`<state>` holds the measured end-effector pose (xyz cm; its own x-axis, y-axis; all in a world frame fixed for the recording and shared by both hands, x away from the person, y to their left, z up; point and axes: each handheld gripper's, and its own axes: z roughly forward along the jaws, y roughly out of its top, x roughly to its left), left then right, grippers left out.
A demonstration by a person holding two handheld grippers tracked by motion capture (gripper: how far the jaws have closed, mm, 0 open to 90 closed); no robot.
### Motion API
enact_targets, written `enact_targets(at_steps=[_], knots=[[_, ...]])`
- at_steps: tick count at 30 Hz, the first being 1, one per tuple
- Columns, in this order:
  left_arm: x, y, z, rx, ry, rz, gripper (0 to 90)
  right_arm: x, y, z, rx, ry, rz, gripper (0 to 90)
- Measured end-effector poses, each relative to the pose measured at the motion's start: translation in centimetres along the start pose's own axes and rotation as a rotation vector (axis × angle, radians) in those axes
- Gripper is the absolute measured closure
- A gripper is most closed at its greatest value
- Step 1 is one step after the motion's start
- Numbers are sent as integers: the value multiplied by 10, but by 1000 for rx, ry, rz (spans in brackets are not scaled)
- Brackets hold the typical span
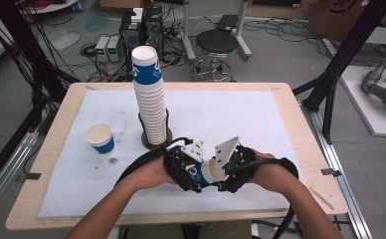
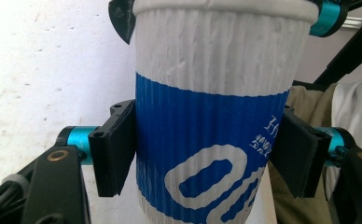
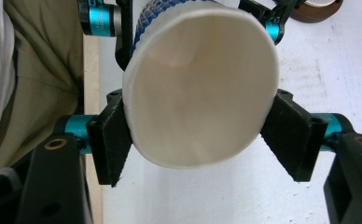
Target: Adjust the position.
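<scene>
White-matted desk (image 1: 260, 119), front edge: paper cup (image 1: 208, 172) held on its side between both grippers, left gripper (image 2: 202, 154) jaws clamped on the blue band, right gripper (image 3: 198, 140) jaws clamped at the rim. Risk: double squeeze may crush the thin wall, or the nested cups may jam

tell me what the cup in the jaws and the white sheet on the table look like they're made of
Cup: probably paper, with a matte, ribbed outer wall printed blue and white; its rolled rim and plain, off-white inside suggest paperboard.
White sheet: looks like soft foam or padded matting, matte with small pits and stains; the exact material is uncertain.
Table: pale wood-look board, smooth; possibly plywood or laminate.
</scene>
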<state>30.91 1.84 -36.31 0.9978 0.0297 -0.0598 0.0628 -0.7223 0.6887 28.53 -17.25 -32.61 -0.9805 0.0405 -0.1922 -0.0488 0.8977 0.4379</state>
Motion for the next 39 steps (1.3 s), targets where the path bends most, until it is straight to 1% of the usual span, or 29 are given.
enact_targets(at_steps=[2,4,6,7,8,9,11,13,15,18,20,21,23,25,28,31,33,36,39], knots=[[0,-1,0,-12,0,5,288,-1,-1,0,-13,5,8,265],[0,-3,-1,-45,-3,-5,281,-1,-2,0,-43,-5,12,235],[1,-5,-1,-74,-8,-11,281,-1,-5,-1,-103,-10,21,224],[1,-7,-1,-93,-6,-22,281,-2,-5,-2,-126,-15,26,217],[2,-9,-1,-102,-7,-26,281,-3,-7,-5,-160,-9,46,216],[3,-11,-1,-110,-2,-32,280,-3,-8,-6,-177,-7,58,209],[5,-15,-1,-132,6,-51,276,-4,-10,-13,-247,-8,80,207],[6,-19,-1,-162,15,-73,275,-5,-13,-19,-316,-22,102,207],[8,-22,-2,-182,24,-87,272,-6,-17,-25,-372,-46,126,207],[9,-27,-1,-219,42,-107,267,-7,-25,-34,-443,-88,175,207],[10,-30,-1,-233,56,-114,266,-8,-33,-38,-476,-116,214,207],[11,-32,0,-247,65,-122,266,-9,-36,-39,-484,-128,232,207],[12,-34,-1,-260,81,-129,266,-9,-46,-41,-492,-171,281,207],[12,-36,-1,-287,99,-139,266,-9,-56,-42,-503,-202,330,207],[13,-39,-1,-313,129,-151,266,-10,-72,-40,-512,-240,410,208],[14,-44,-1,-345,153,-169,266,-9,-87,-37,-523,-268,466,207],[15,-47,-1,-367,172,-176,266,-8,-95,-35,-530,-289,490,207],[15,-51,-2,-414,191,-189,264,-6,-107,-32,-531,-325,524,208],[16,-55,-3,-453,207,-192,263,-4,-118,-27,-527,-347,561,208]])
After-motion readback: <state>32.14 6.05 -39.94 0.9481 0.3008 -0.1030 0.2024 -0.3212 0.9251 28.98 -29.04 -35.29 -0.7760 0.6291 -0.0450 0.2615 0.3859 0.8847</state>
